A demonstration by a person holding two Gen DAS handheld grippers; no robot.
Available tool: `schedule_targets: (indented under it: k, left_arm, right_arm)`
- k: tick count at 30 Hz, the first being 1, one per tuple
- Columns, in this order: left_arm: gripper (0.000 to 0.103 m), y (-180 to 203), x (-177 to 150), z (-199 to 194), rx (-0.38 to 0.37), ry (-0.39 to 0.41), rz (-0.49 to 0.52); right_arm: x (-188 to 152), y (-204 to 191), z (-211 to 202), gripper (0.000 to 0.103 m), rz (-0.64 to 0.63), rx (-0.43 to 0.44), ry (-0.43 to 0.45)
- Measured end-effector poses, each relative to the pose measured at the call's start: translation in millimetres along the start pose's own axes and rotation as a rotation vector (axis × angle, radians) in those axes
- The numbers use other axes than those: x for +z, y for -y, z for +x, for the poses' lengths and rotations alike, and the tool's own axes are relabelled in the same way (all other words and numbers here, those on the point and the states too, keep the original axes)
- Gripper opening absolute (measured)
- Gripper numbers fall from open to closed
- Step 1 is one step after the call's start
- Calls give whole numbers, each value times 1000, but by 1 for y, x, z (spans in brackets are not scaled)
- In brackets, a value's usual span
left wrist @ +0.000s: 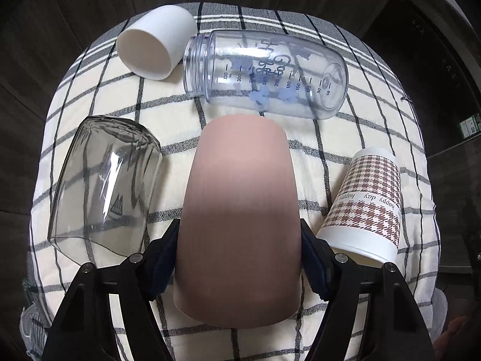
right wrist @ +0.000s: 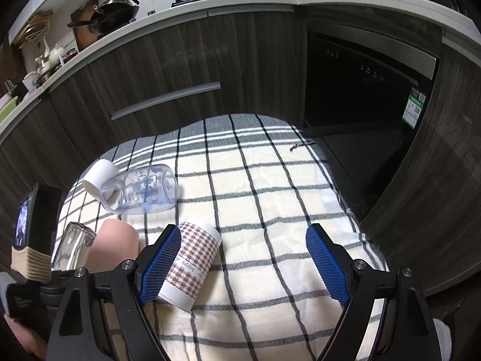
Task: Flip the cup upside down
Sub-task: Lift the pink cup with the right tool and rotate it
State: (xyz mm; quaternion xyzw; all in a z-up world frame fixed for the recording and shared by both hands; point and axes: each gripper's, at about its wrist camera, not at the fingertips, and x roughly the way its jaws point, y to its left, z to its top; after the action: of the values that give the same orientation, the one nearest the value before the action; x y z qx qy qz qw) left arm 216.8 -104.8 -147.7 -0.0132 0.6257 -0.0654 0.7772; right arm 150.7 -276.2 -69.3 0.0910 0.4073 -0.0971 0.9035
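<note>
A pink cup [left wrist: 240, 210] stands upside down on the checked cloth [left wrist: 168, 114], its closed base towards the top. My left gripper [left wrist: 237, 258] is shut on the pink cup, one blue pad on each side near its wide rim. The pink cup also shows at the left of the right wrist view [right wrist: 114, 246]. My right gripper [right wrist: 243, 258] is open and empty above the cloth [right wrist: 270, 180]. Its left finger [right wrist: 160, 261] is beside a houndstooth paper cup [right wrist: 195, 261].
Upside down: a clear glass [left wrist: 105, 186] and the houndstooth paper cup [left wrist: 369, 204]. On their sides: a white cup [left wrist: 156, 42] and a clear measuring bottle [left wrist: 267, 72]. Dark cabinets [right wrist: 168, 69] and an oven [right wrist: 360, 90] stand behind the table.
</note>
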Motion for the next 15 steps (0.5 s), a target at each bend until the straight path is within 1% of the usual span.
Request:
schedule_targets:
  k: [8, 12, 15]
  left_arm:
    - [72, 1, -10, -15, -16, 19, 13]
    - [72, 1, -24, -30, -15, 40, 23]
    - [72, 2, -42, -42, -24, 46, 23]
  right_arm:
    - [-3, 0, -9, 85, -3, 2, 3]
    - [-7, 0, -22, 85, -6, 9, 2]
    - [-16, 1, -35, 85, -15, 18, -3]
